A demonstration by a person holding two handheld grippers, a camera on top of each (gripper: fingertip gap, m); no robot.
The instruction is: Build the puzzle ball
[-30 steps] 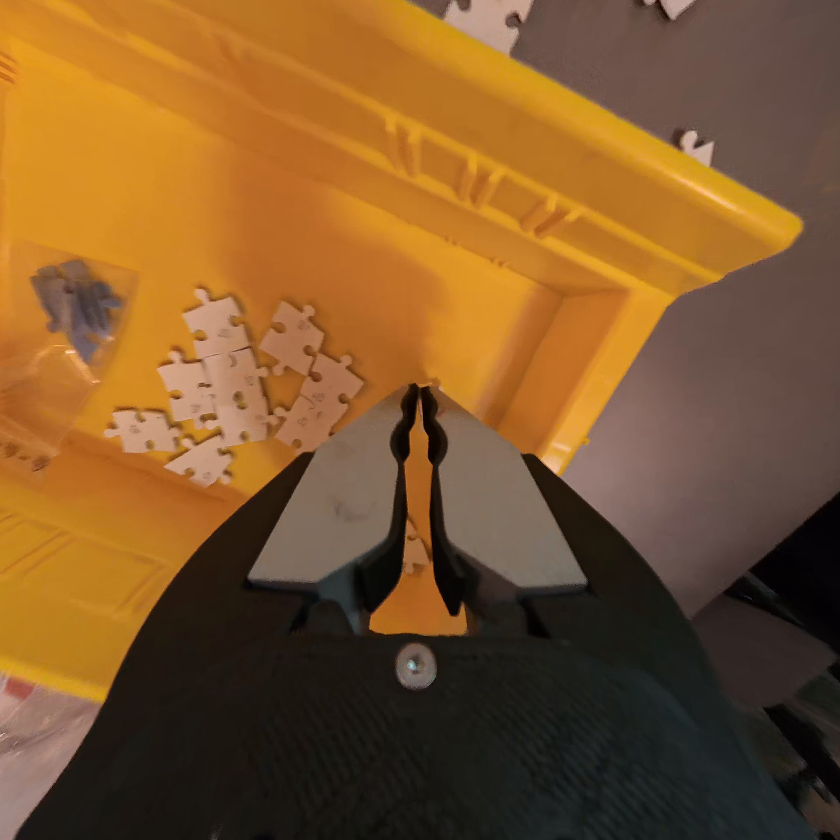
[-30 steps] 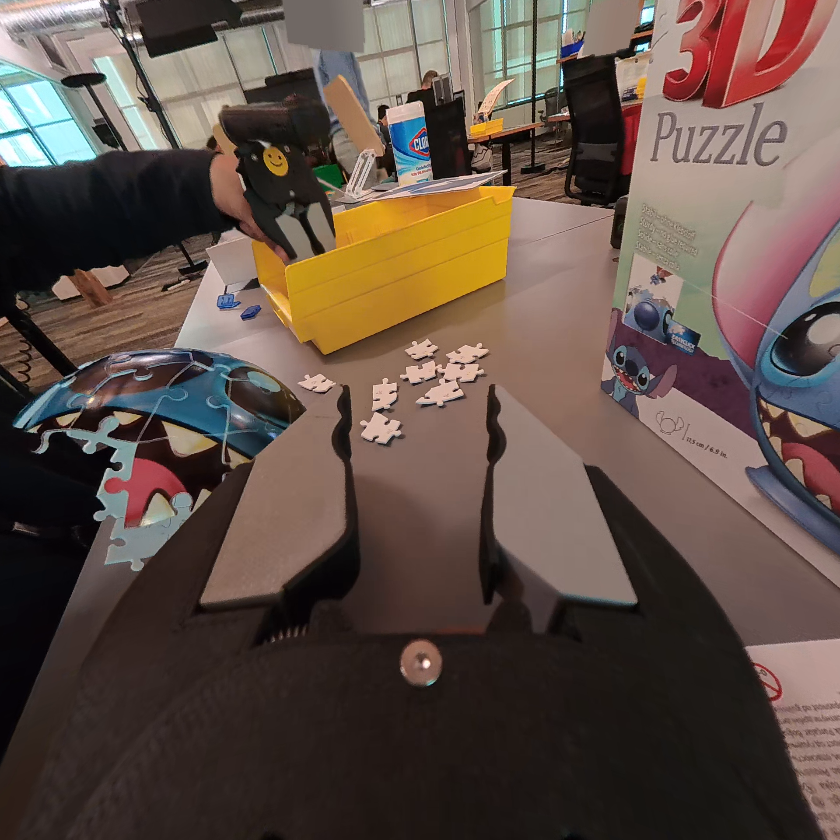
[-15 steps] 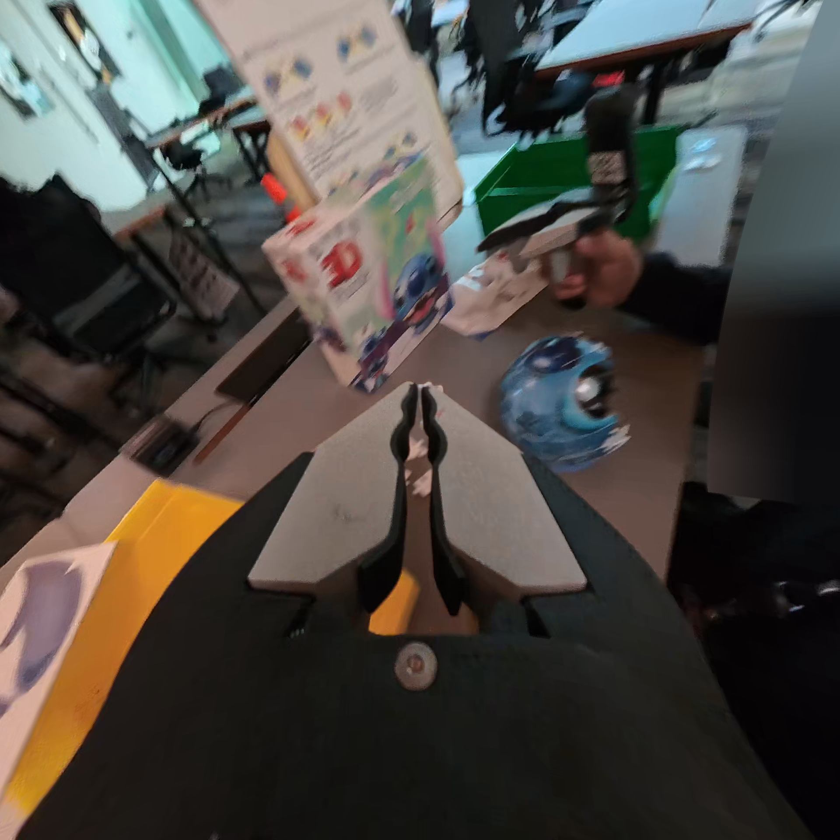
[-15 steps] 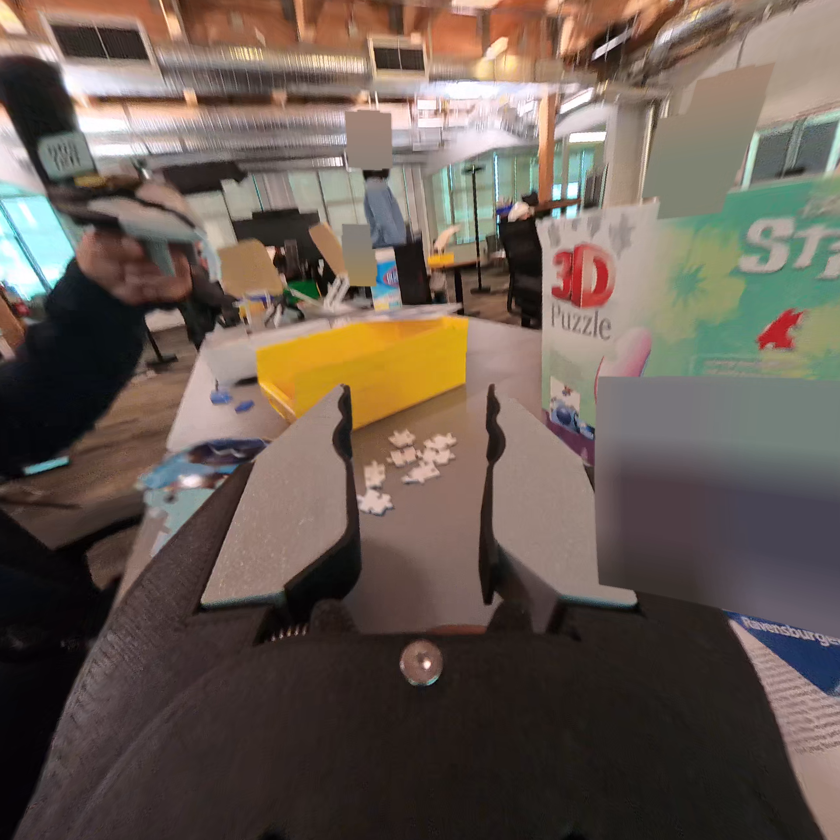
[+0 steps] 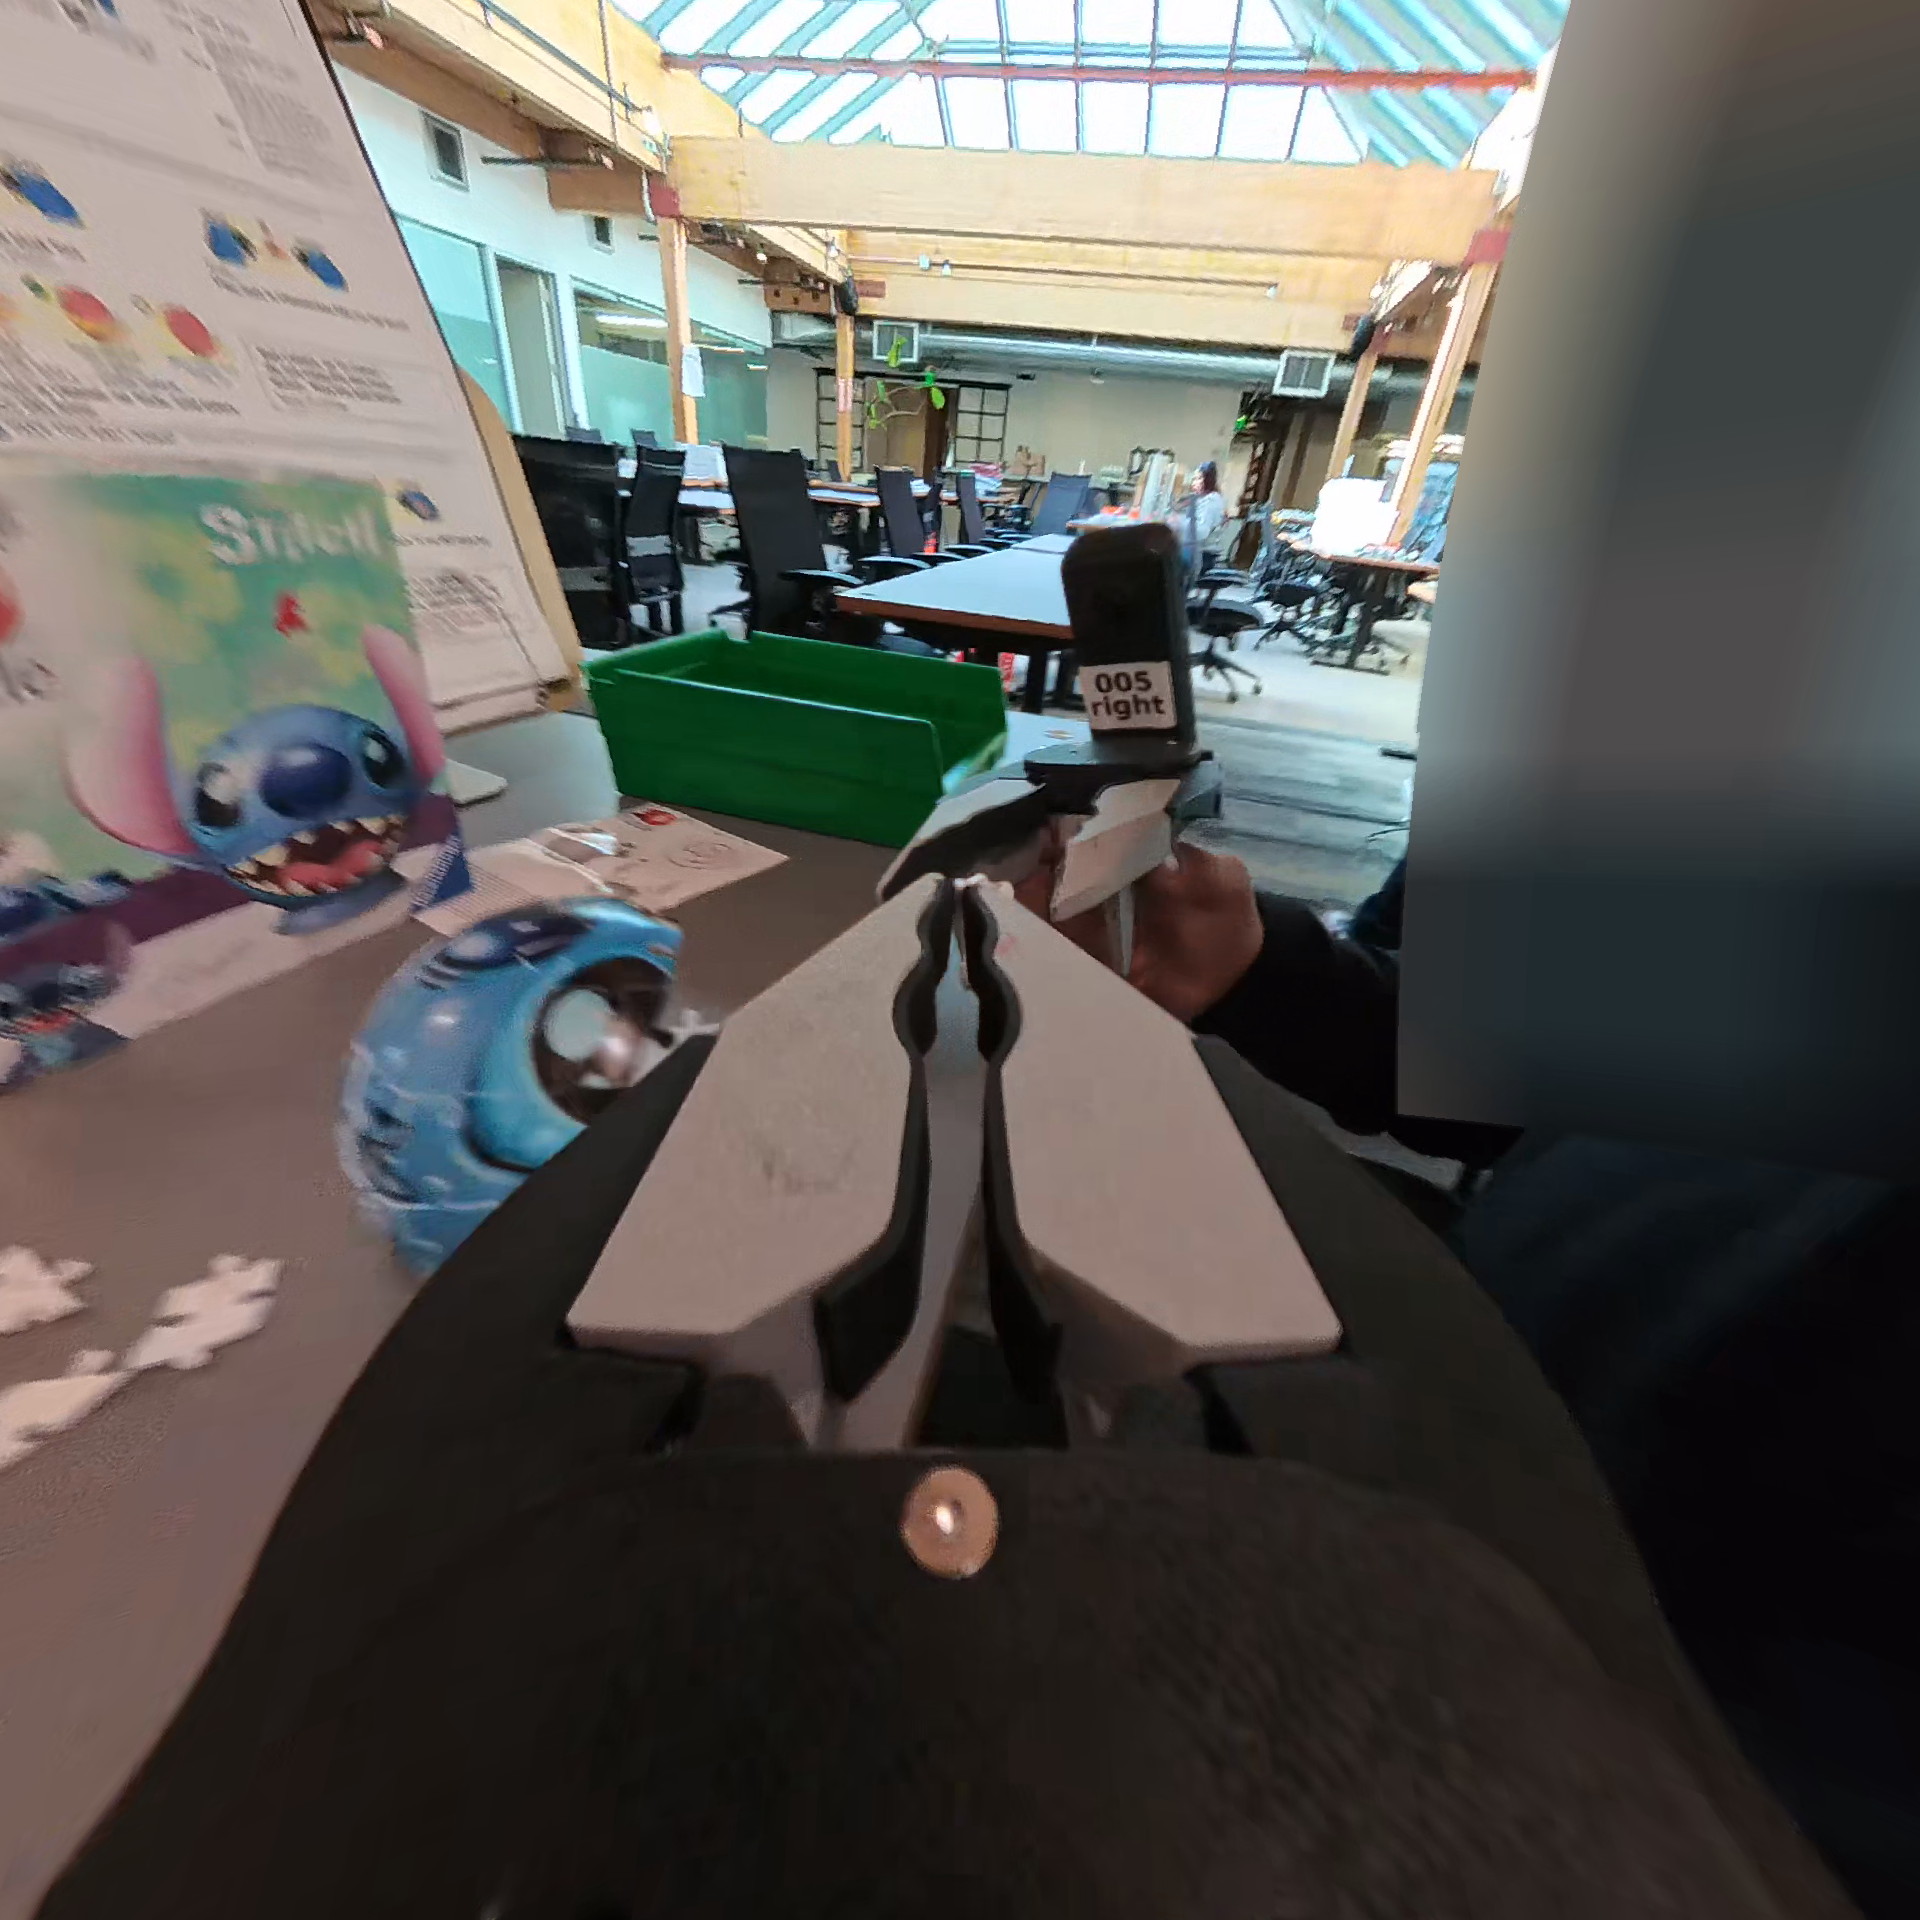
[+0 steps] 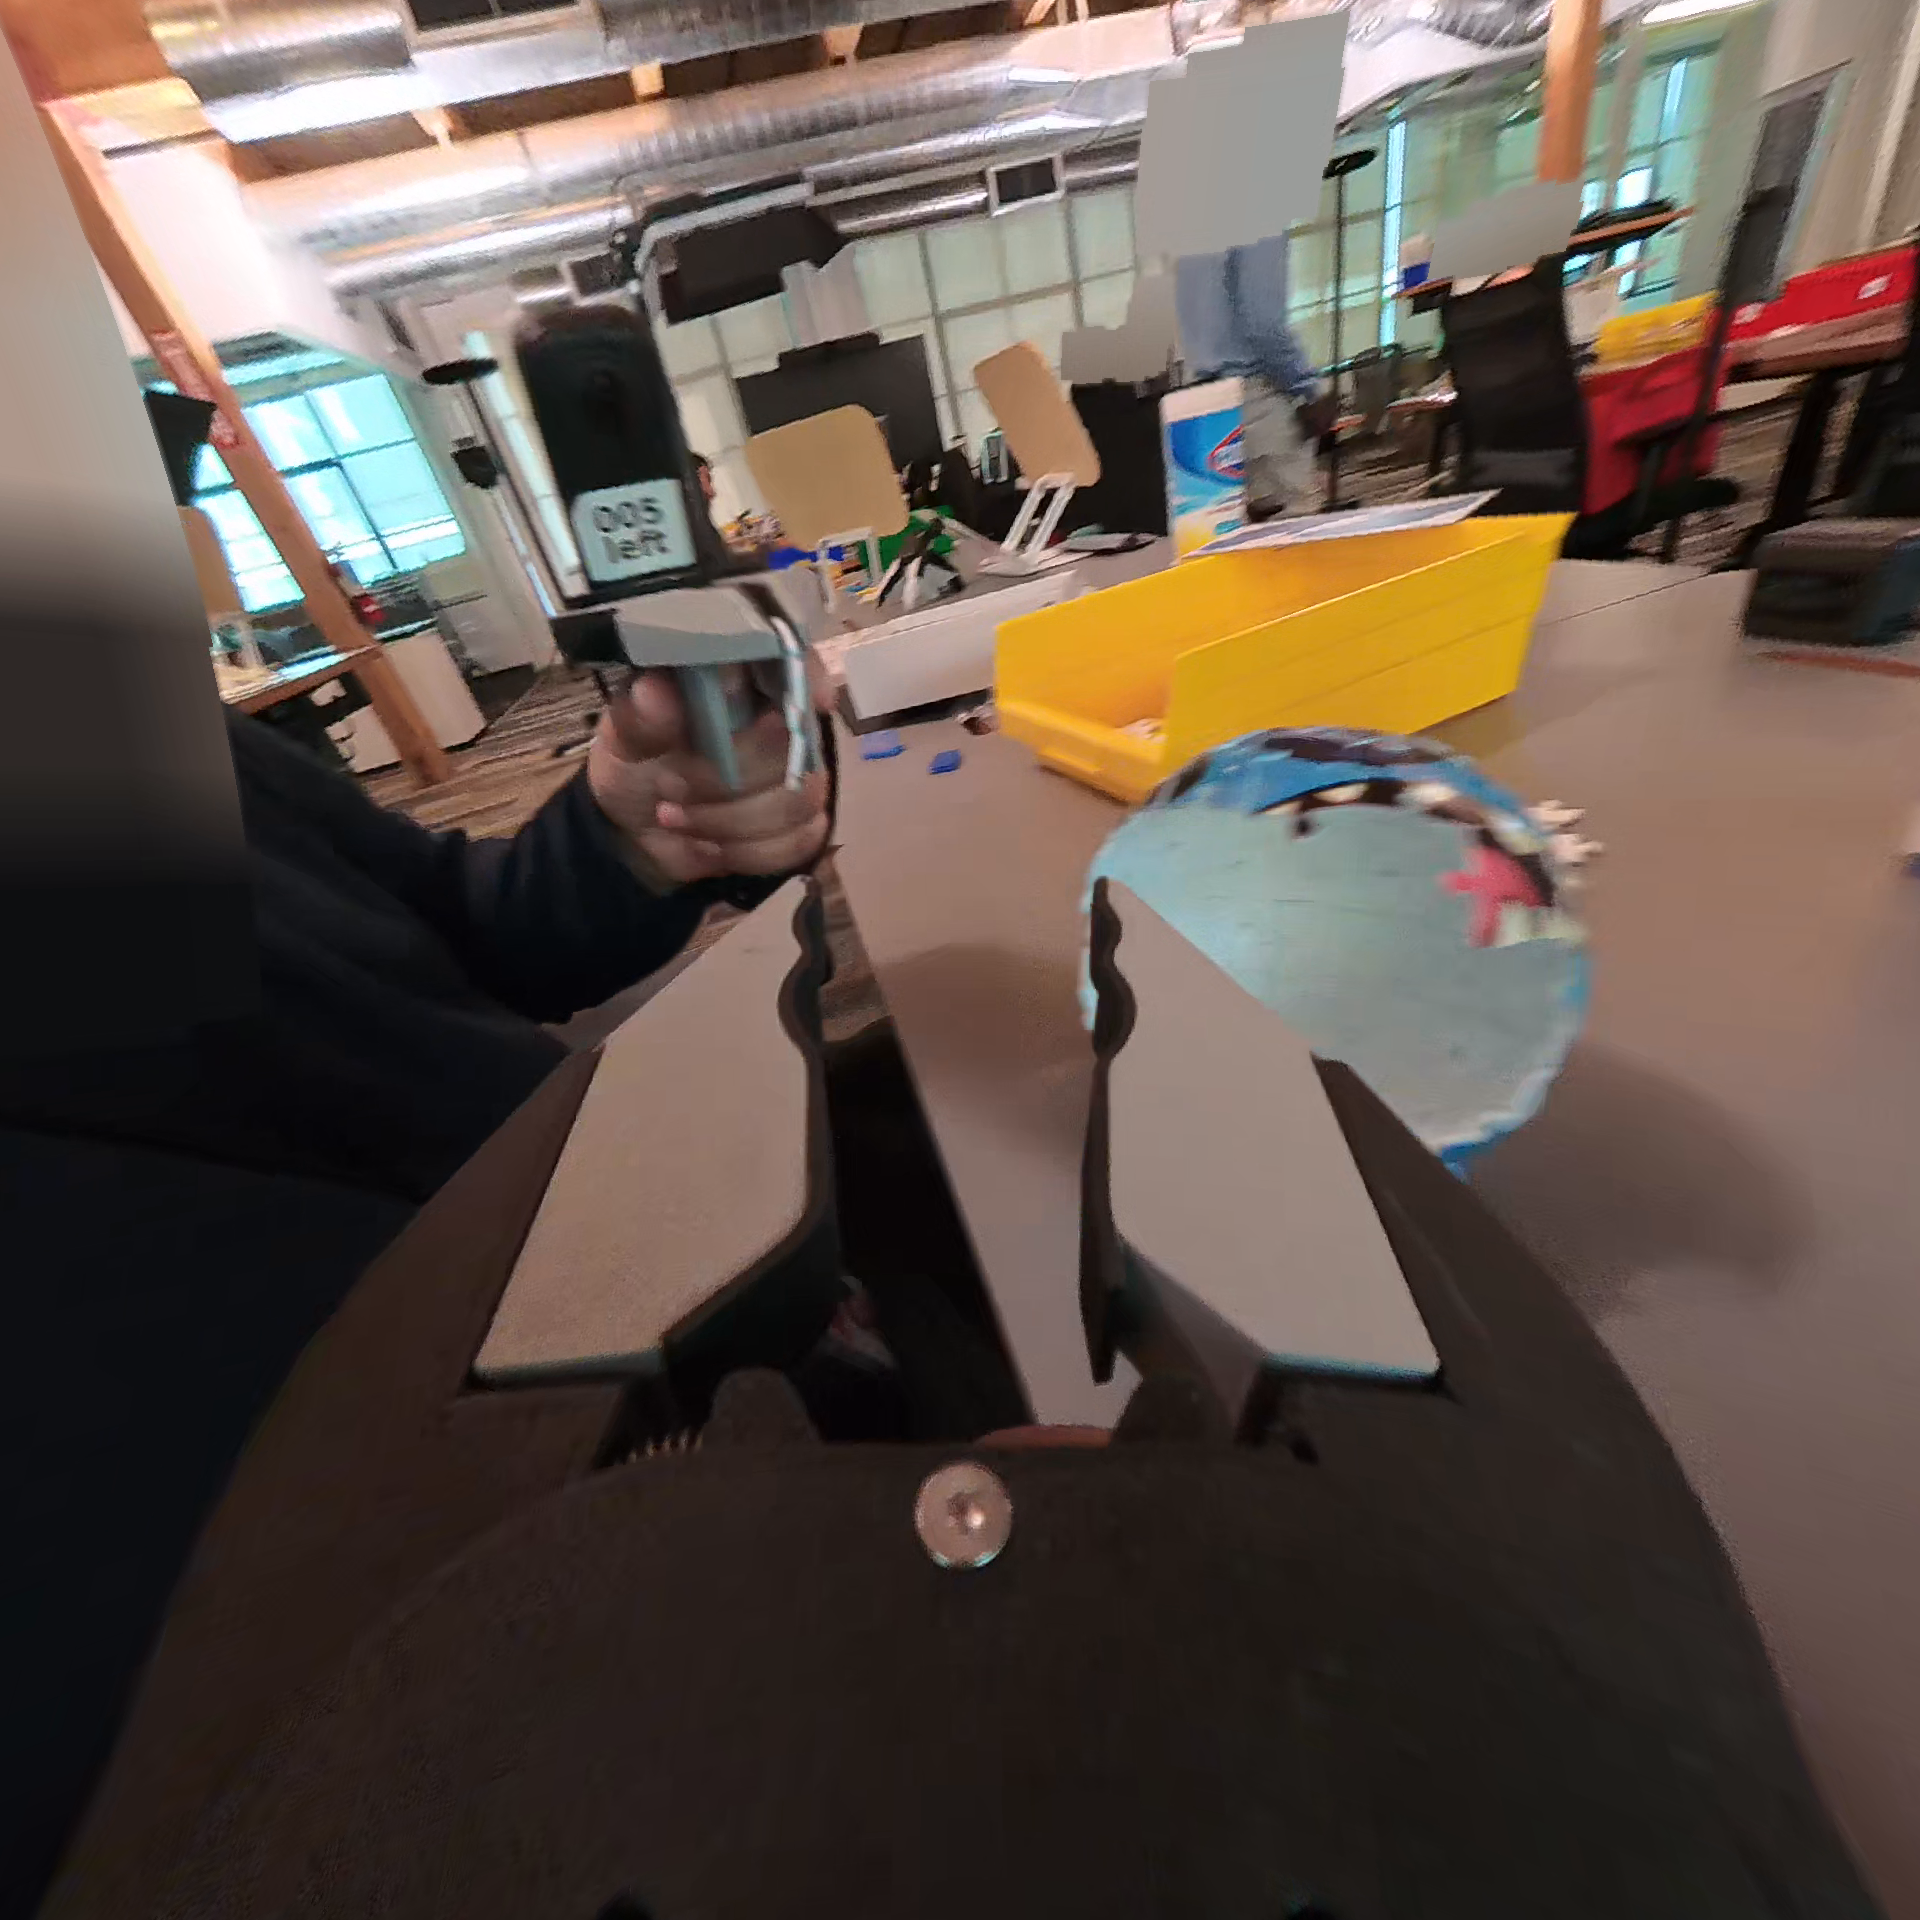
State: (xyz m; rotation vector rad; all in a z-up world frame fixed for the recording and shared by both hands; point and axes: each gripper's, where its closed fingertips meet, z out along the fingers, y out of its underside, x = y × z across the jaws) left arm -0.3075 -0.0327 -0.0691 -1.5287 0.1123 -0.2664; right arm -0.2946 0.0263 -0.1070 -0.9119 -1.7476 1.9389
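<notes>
The part-built blue puzzle ball (image 5: 499, 1070) rests on the grey table, left of my left gripper's fingers; in the right wrist view the ball (image 6: 1340, 935) lies just right of my right fingers. My left gripper (image 5: 961, 894) is held above the table, shut, with a thin white puzzle piece (image 5: 974, 881) pinched at its tips. My right gripper (image 6: 951, 904) is open and empty, raised over the table's near edge. The two grippers face each other: the right one (image 5: 997, 831) shows beyond my left tips, and the left one (image 6: 696, 634) shows in a hand at upper left.
Loose white pieces (image 5: 187, 1320) lie on the table at left. The puzzle box (image 5: 208, 675) stands behind the ball, with a leaflet (image 5: 623, 862) and a green bin (image 5: 790, 727) beyond. A yellow bin (image 6: 1351, 623) and a wipes canister (image 6: 1205, 468) stand further back. Across from one pair of fingers to the other is roughly 8 cm.
My left gripper has come up out of the yellow bin, still shut, and swung round to face the ball and the right gripper. My right gripper rose and turned left, staying open.
</notes>
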